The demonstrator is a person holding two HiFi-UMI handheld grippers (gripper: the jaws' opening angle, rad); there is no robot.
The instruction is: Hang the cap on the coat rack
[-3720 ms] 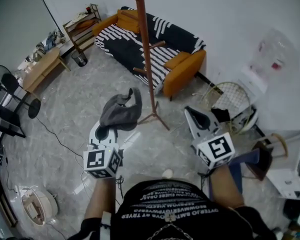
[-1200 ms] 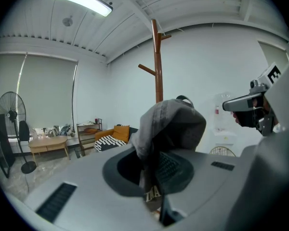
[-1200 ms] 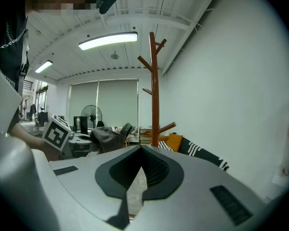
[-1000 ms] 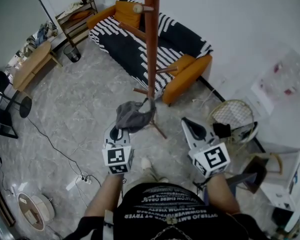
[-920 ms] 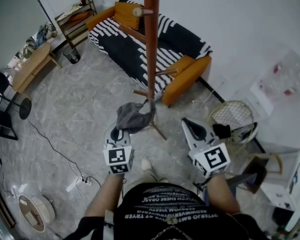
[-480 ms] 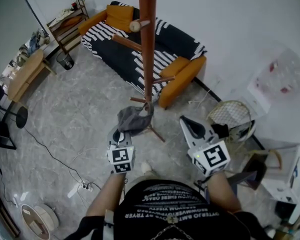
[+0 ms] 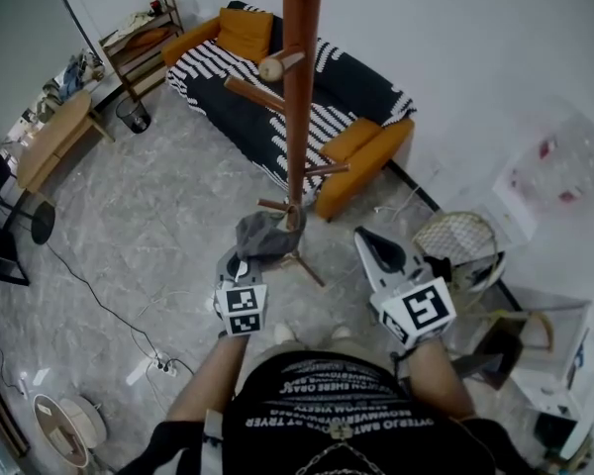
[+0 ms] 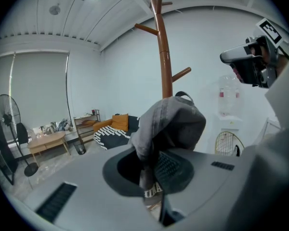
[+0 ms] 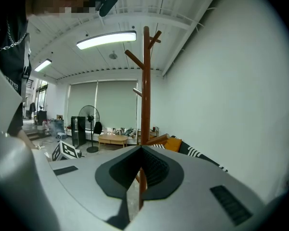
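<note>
A grey cap [image 7: 261,234] hangs bunched from my left gripper [image 7: 244,253], which is shut on its fabric. In the left gripper view the cap [image 8: 172,123] fills the space over the jaws, and the gripper [image 8: 151,186] points toward the brown wooden coat rack [image 8: 164,57]. The rack's pole [image 7: 299,87] rises just beyond the cap in the head view, with pegs sticking out at several heights. My right gripper [image 7: 366,237] is held to the right of the pole, shut with nothing in it. Its own view shows the closed jaws [image 9: 137,177] in line with the rack [image 9: 146,81].
A black-and-white striped sofa [image 7: 277,87] with orange arms stands behind the rack. A wooden table [image 7: 59,132] and a shelf [image 7: 139,43] are at the far left. A wire basket [image 7: 457,240] sits at the right wall. A cable [image 7: 109,305] runs across the floor.
The view has closed in on the coat rack. My left gripper has sunk a little with the cap, which now sits closer to the pole. The right gripper has edged forward too.
</note>
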